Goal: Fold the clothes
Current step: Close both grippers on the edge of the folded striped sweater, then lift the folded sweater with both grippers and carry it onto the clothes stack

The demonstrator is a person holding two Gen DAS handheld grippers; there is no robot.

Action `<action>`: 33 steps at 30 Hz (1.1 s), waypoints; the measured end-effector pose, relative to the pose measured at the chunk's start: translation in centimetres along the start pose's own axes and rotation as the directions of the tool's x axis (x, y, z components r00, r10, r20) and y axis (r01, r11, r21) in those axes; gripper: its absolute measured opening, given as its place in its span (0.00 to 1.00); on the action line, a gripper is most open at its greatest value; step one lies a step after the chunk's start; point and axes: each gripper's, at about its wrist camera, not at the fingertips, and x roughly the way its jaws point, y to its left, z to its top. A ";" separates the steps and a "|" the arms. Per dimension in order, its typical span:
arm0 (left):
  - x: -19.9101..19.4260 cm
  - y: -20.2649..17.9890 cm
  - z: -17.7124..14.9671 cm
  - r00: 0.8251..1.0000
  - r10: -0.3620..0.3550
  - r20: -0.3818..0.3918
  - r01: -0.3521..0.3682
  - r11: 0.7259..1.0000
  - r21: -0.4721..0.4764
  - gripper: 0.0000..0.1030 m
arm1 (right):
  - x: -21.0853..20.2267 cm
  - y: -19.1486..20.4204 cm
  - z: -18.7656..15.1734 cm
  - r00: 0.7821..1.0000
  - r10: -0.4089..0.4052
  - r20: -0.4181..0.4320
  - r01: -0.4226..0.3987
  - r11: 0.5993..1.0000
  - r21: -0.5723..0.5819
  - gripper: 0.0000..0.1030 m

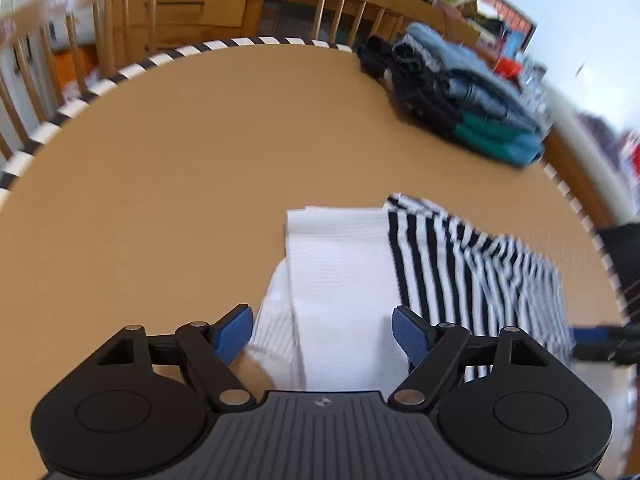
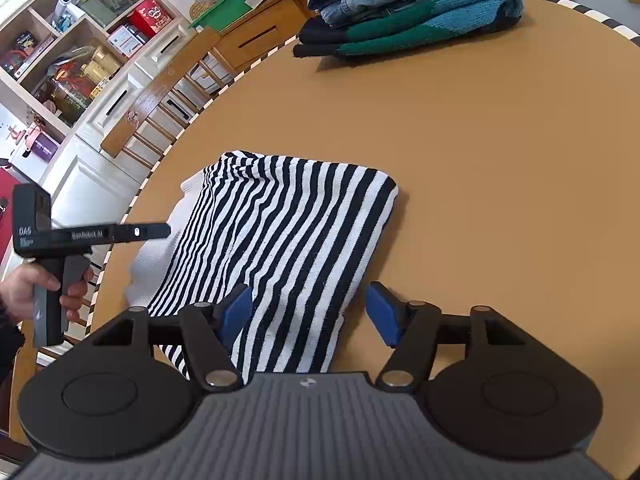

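Your left gripper (image 1: 322,334) is wide open over the white ribbed part of the black-and-white striped knit top (image 2: 280,248). Your right gripper (image 2: 310,314) is wide open too, holding nothing. The folded top lies on the round brown table (image 2: 500,160), well apart from the pile of folded clothes (image 2: 408,12).

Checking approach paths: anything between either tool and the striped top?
Nothing visible. The left tool is open right over the white part of the striped top; the right tool is open over its striped edge. The folded pile sits far across the table.
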 end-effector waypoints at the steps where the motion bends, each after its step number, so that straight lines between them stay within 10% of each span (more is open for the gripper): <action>1: 0.4 0.6 0.3 1.000 -0.024 0.002 0.024 1.000 -0.020 0.76 | 0.0 0.0 0.0 1.000 -0.001 0.001 0.001 1.000 0.001 0.63; 6: 1.1 2.6 1.4 0.979 -0.204 -0.030 0.197 0.968 -0.154 0.76 | 0.1 0.2 0.3 1.000 -0.006 0.007 0.006 1.000 0.008 0.63; 15: 1.8 1.0 0.1 0.902 -0.366 -0.229 0.351 0.931 -0.102 0.76 | 0.2 -0.8 1.0 0.997 0.064 -0.039 -0.061 0.996 0.060 0.63; 20: 3.4 -0.4 1.4 0.910 -0.350 -0.223 0.336 0.937 -0.100 0.71 | 1.1 -0.7 1.5 0.996 0.078 -0.038 -0.074 0.993 0.087 0.52; 25: 3.4 -3.8 1.2 0.938 -0.235 -0.256 0.268 0.958 0.103 0.78 | 1.1 -0.5 0.9 0.996 0.074 -0.043 -0.070 0.994 0.081 0.42; 29: 3.7 -5.3 1.1 0.945 -0.221 -0.241 0.261 0.954 0.146 0.80 | 1.4 -0.9 0.8 0.997 0.066 -0.033 -0.062 0.991 0.116 0.18; 32: 4.3 -5.5 1.2 0.954 -0.197 -0.225 0.228 0.966 0.122 0.20 | 1.7 -1.3 0.9 0.998 0.061 -0.029 -0.056 0.987 0.148 0.16; 33: 4.4 -5.1 1.2 0.951 -0.212 -0.226 0.237 0.968 0.087 0.21 | 1.8 -1.1 0.9 0.998 0.057 -0.030 -0.052 0.989 0.138 0.15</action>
